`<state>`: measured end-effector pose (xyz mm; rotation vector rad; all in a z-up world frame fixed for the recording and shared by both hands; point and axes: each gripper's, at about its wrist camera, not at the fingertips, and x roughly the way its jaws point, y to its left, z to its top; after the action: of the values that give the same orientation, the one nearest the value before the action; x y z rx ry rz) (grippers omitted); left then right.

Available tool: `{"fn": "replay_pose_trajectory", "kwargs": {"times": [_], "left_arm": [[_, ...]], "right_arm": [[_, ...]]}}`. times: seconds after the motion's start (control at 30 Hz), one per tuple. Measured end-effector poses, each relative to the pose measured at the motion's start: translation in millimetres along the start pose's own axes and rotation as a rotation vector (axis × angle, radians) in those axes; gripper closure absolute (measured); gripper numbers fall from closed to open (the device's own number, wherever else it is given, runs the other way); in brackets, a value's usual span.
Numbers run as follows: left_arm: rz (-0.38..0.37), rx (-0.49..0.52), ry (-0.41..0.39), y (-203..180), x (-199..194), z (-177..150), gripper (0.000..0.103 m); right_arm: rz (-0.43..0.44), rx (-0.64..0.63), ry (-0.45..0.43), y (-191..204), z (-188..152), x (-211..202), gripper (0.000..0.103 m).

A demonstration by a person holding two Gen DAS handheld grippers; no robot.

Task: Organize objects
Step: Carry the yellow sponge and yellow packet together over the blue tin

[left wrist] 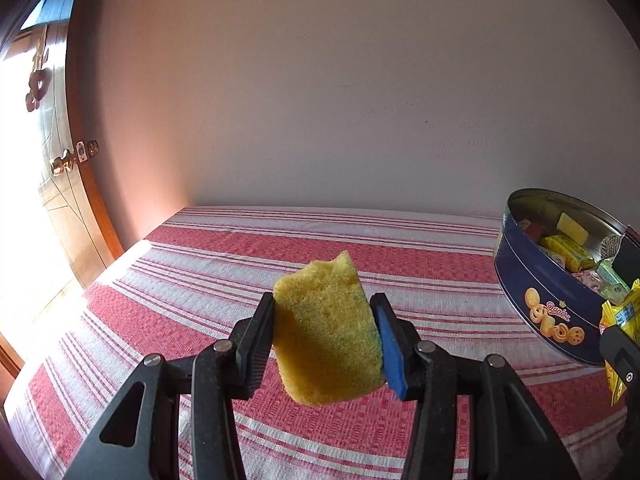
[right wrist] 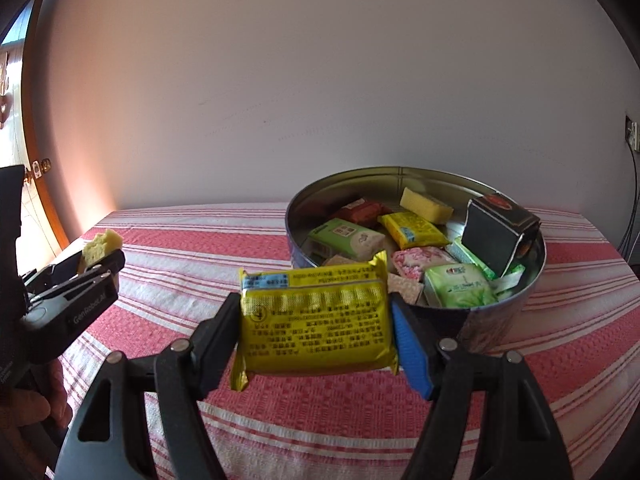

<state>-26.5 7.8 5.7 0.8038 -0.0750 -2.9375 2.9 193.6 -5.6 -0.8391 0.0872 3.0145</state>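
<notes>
— Over the striped cloth, both grippers are loaded. The left gripper is clamped on a sponge, held in the air well apart from the tin.

— And the right?

— The right gripper squeezes a yellow packet just in front of the tin's near wall, not yet over the rim.

— So how far along is it?

— Well on, I'd say. The tin already holds a red packet, green ones, another yellow one, a second sponge and a black box leaning on the far side. No loose things lie on the cloth that I can see, so these two may be the last.

— Anything in the way?

— The tin is crowded, and that black box takes up the right side. The grippers also converge on one opening, so they could bump. A door stands off left, out of it.
</notes>
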Motion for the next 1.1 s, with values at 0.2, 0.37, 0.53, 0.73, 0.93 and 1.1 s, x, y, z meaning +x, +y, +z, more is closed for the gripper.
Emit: {"fn": "replay_pose_trajectory", "kwargs": {"times": [0.2, 0.37, 0.53, 0.73, 0.93, 1.1], "left_arm": [[-0.027, 0.022, 0.005, -21.7, -11.7, -3.8, 0.053], [-0.068, 0.031, 0.017, -42.8, -15.3, -5.8, 0.053], [-0.133, 0.02, 0.026, -65.6, -17.2, -0.1, 0.053], [-0.175, 0.024, -0.021, -89.7, -29.9, 14.8, 0.053], [-0.229, 0.053, -0.074, -118.3, -40.7, 31.6, 0.053], [-0.274, 0.062, -0.086, -141.4, -39.5, 43.4, 0.053]], "right_arm": [[-0.037, -0.027, -0.035, -16.0, -3.8, -12.4, 0.031], [-0.068, -0.034, -0.079, -33.8, -1.6, -21.6, 0.031], [-0.113, -0.026, -0.147, -54.9, 5.3, -31.3, 0.031], [-0.166, 0.0, -0.188, -81.2, 15.0, -32.6, 0.031], [-0.209, 0.044, -0.211, -108.9, 27.0, -30.7, 0.031], [-0.267, 0.056, -0.209, -126.9, 34.0, -23.6, 0.031]]}}
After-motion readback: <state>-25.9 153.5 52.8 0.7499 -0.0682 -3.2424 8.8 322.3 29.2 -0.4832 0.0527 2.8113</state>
